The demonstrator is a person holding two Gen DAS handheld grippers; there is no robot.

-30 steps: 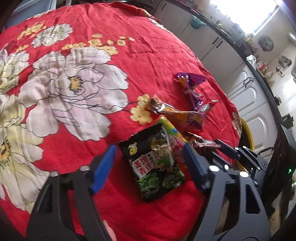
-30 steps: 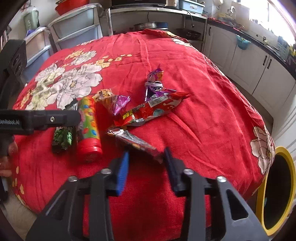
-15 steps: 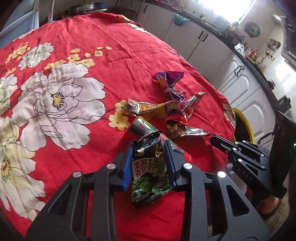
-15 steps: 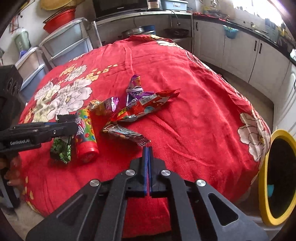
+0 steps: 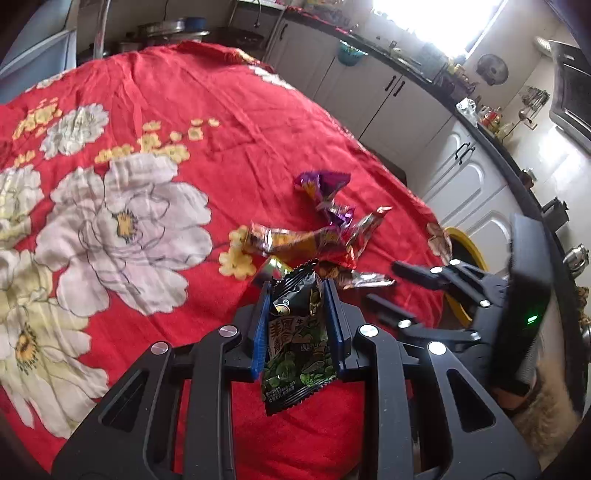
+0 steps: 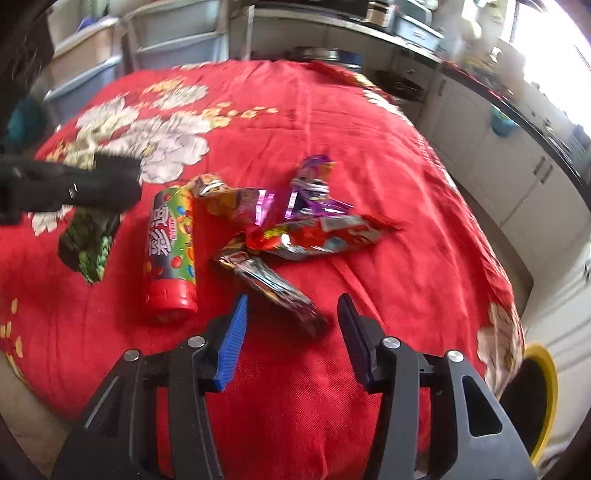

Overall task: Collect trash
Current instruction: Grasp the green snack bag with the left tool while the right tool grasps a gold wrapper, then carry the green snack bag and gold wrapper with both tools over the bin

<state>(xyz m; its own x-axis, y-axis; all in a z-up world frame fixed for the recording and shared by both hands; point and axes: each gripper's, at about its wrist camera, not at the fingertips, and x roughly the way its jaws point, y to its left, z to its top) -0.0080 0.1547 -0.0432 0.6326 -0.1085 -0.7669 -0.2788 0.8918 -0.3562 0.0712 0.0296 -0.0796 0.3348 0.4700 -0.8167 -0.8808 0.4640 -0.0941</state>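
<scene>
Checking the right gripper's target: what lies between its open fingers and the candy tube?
In the right wrist view, only bare red cloth separates the right gripper from the candy tube; a foil wrapper lies ahead.

a red cloth with large white and yellow flowers [image 5: 122,221] covers the table, draping over its far and right edges. white cabinets with dark handles [image 5: 391,96] run beneath a dark countertop [image 5: 491,147] crowded with small items along the right side, a bright overexposed window [image 5: 436,18] sits above them, and a round wall fan [image 5: 493,68] is fixed to the pale wall. grey-blue plastic drawer units [image 6: 173,37] stand behind the table in the right wrist view, and a yellow-rimmed bin [image 6: 543,398] sits on the floor at the table's right edge.
</scene>
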